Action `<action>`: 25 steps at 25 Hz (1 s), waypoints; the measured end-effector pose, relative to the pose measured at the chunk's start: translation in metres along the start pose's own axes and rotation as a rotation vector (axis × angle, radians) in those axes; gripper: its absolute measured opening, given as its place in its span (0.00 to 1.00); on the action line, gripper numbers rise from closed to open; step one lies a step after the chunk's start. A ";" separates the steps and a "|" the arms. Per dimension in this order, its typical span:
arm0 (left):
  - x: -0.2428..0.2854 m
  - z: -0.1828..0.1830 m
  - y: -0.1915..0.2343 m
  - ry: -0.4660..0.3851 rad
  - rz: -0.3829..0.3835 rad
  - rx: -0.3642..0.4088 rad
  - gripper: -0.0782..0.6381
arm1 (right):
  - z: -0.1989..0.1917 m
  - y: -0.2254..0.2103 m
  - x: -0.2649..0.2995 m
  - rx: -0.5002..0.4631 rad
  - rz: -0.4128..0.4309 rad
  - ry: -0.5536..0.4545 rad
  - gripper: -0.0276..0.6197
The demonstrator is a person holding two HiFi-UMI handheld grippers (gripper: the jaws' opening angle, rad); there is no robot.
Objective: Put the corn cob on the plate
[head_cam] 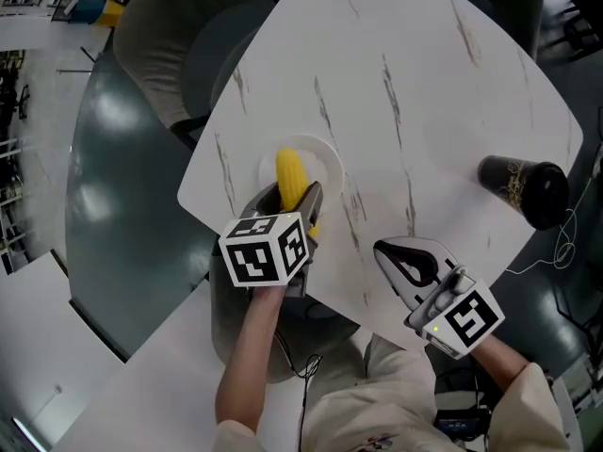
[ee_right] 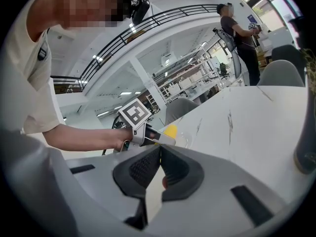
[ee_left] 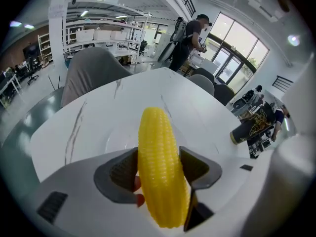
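A yellow corn cob [ee_left: 161,164] stands upright between the jaws of my left gripper [ee_left: 159,174], which is shut on it. From the head camera the corn cob [head_cam: 290,179] hangs over the clear plate [head_cam: 325,162] near the table's left edge, with the left gripper [head_cam: 297,202] just below it. My right gripper [head_cam: 412,263] is shut with nothing in it, over the table's near edge to the right. From the right gripper [ee_right: 159,169] view the corn cob [ee_right: 170,130] and the plate [ee_right: 183,139] show small, to the left.
A black cup [head_cam: 524,188] lies on its side at the white marbled table's [head_cam: 415,102] right edge. A grey chair [head_cam: 174,45] stands at the far left. A person [ee_left: 189,36] stands well behind the table.
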State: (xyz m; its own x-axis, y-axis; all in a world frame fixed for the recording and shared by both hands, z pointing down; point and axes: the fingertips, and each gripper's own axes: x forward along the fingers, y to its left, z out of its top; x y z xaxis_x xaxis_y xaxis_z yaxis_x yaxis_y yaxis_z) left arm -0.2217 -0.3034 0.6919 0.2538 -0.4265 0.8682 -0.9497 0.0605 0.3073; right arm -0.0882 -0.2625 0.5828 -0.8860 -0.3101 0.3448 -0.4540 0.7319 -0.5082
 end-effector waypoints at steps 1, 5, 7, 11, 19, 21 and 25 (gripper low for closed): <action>0.002 0.001 0.001 0.008 0.006 0.004 0.47 | 0.001 0.000 0.001 -0.002 0.002 0.000 0.05; 0.009 0.003 0.002 0.029 0.008 -0.004 0.47 | -0.002 -0.001 0.001 0.001 0.008 0.017 0.05; 0.012 0.003 0.003 0.042 0.014 -0.011 0.47 | -0.002 -0.001 0.002 0.010 0.009 0.019 0.05; 0.017 0.002 0.003 0.076 0.030 0.009 0.47 | -0.001 0.002 0.002 0.020 0.017 0.019 0.05; 0.018 0.008 0.008 0.026 0.053 -0.021 0.47 | 0.002 -0.001 0.001 0.017 0.011 0.023 0.05; 0.016 0.005 0.009 0.014 0.029 -0.051 0.47 | 0.006 0.001 0.000 0.010 0.011 0.022 0.05; 0.003 0.002 0.010 -0.033 -0.002 -0.084 0.47 | 0.010 0.009 -0.003 -0.001 0.008 0.026 0.05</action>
State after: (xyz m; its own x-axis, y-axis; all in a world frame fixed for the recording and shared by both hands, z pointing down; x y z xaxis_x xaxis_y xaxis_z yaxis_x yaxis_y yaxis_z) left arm -0.2303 -0.3059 0.6969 0.2484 -0.4560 0.8546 -0.9302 0.1340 0.3419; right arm -0.0905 -0.2613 0.5692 -0.8866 -0.2885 0.3615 -0.4471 0.7346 -0.5104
